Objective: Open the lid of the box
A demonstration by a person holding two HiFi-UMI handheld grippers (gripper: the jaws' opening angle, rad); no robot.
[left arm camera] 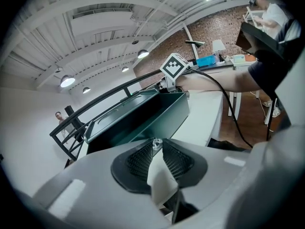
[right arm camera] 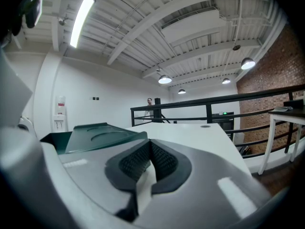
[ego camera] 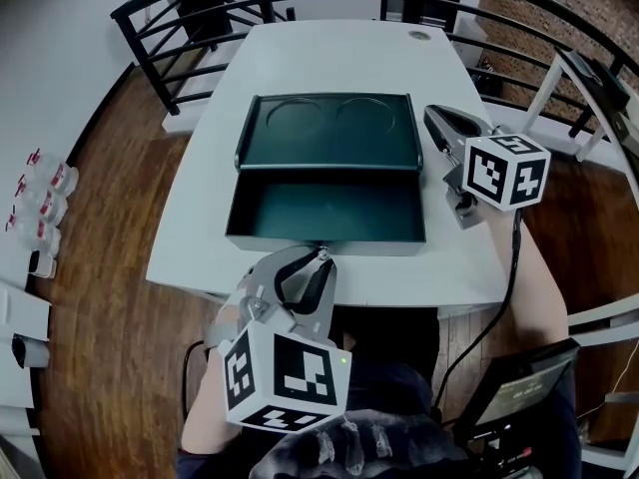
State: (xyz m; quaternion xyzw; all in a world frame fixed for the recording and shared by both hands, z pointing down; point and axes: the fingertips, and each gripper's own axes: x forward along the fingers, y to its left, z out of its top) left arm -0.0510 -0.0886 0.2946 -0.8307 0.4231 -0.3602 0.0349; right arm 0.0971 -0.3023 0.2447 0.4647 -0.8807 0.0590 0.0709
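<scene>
Far left, small bottles (ego camera: 42,200) with red labels stand on the wooden floor, well apart from the counter (ego camera: 329,53); their print is too small to read. A black railing (ego camera: 190,8) curves round the counter's back and both sides, with open floor between it and the left edge. A broad bare strip of counter lies left of the box (ego camera: 329,208).

The left tongs (ego camera: 321,255) hang over the counter's front edge, their tips at the box's front wall. In the left gripper view the left tongs (left arm camera: 156,142) are pressed together at the tips. A small bright speck sits where they meet, too small to identify. Their marker cube (ego camera: 285,377) carries black-and-white squares, no words.

The box sits mid-counter with its front wall close to the front edge. It is open, and the lid (ego camera: 329,128) lies folded back flat behind it, touching its rear rim. The lid shows two round impressions. Beyond the lid the counter is bare to the far edge.

The right tongs (ego camera: 431,118) lie on the narrow strip just beside the lid's right edge. In their own view the right tongs (right arm camera: 148,142) are pressed together on nothing. At the lower right, the print on a screen (ego camera: 519,392) is unreadable.
</scene>
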